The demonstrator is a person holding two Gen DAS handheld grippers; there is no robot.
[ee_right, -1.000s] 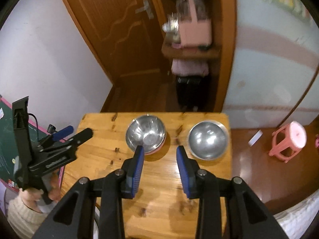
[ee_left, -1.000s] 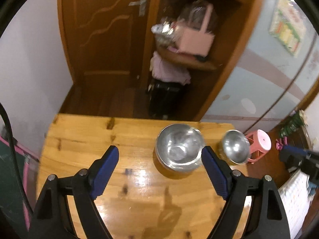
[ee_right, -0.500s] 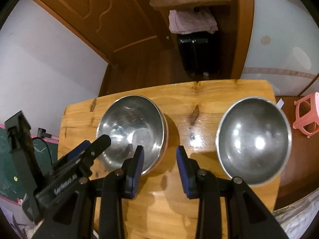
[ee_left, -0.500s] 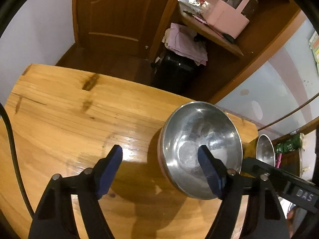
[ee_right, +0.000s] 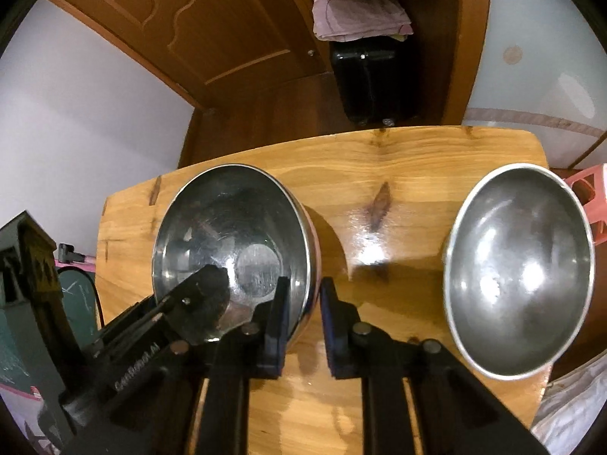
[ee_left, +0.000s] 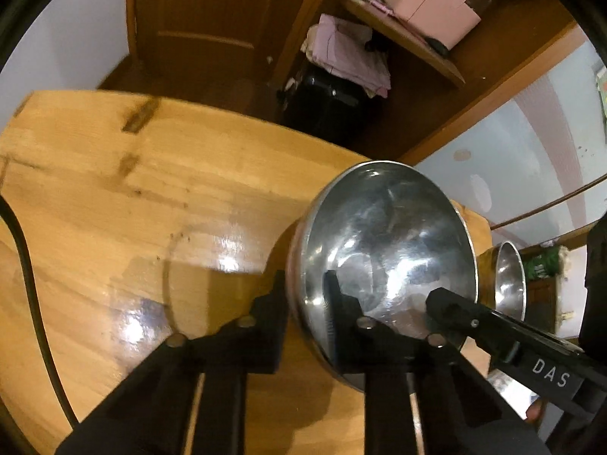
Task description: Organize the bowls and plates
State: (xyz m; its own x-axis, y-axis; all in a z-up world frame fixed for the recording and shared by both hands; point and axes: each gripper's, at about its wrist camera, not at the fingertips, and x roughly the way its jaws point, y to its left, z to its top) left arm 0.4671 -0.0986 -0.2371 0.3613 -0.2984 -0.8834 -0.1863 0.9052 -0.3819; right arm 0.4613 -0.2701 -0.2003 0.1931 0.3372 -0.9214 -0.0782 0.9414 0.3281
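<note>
Two steel bowls stand on a wooden table [ee_left: 114, 189]. The nearer one, a steel bowl with a pinkish outside [ee_left: 390, 235] [ee_right: 227, 227], has a gripper on each side. My left gripper [ee_left: 303, 303] is closing on its left rim, one finger outside the wall and one inside. On the bowl's right rim my right gripper [ee_right: 305, 311] is closing too, the wall between its blue pads. Each view also shows the other gripper's tip reaching into the bowl. The second steel bowl [ee_right: 519, 265] [ee_left: 510, 280] sits apart at the table's right end.
A black suitcase [ee_right: 375, 83] stands on the floor behind the table, below a shelf with folded pink cloth [ee_right: 360, 15]. A pink stool [ee_right: 584, 197] is off the right end. A black cable [ee_left: 22, 246] crosses the table's left edge.
Both grippers have come down onto the nearer bowl from above. The left jaws went from wide open to closed over the left rim, and the right jaws narrowed over the right rim.
</note>
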